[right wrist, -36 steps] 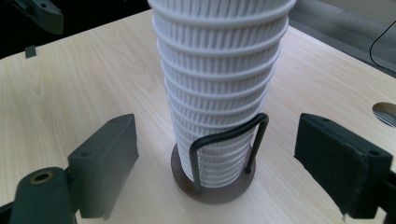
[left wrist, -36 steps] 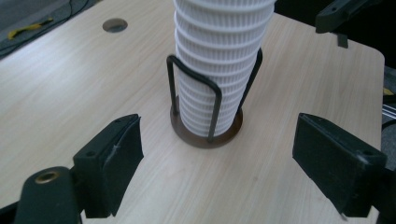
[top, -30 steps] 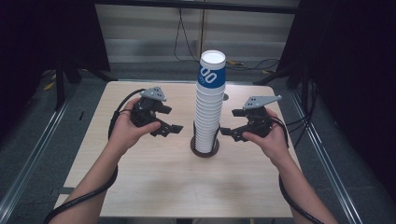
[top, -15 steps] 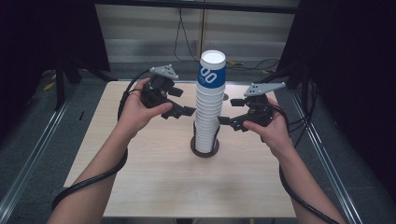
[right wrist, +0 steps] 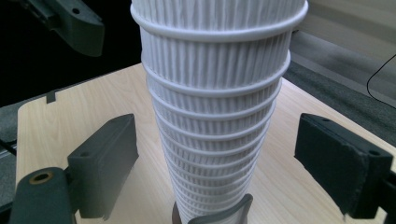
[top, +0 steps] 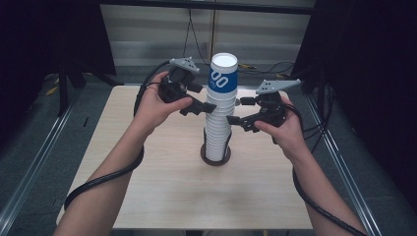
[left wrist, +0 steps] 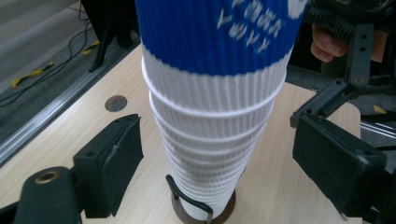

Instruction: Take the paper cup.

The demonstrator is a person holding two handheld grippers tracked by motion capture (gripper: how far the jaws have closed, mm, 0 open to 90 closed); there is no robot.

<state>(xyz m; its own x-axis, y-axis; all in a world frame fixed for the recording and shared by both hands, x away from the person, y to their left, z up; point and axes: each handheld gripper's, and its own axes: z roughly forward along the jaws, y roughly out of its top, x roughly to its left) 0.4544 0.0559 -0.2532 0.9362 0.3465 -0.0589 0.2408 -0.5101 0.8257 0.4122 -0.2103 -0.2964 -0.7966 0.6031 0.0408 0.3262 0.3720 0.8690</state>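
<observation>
While wide open, both tools [top: 196,105] [top: 235,112] astride the cup stack [top: 219,118], untouching.

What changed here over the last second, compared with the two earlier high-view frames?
Both claws closed in on the cup stack from either side. The left claw rose and moved inward to the upper part of the stack; the right claw moved inward a little lower. Both now straddle the stack with jaws open, gaps showing on each side, so nothing is gripped yet. The stack, its dark base and the table stayed put.

high view looks down; both claw cameras closely face the cup stack [top: 220,118].
</observation>
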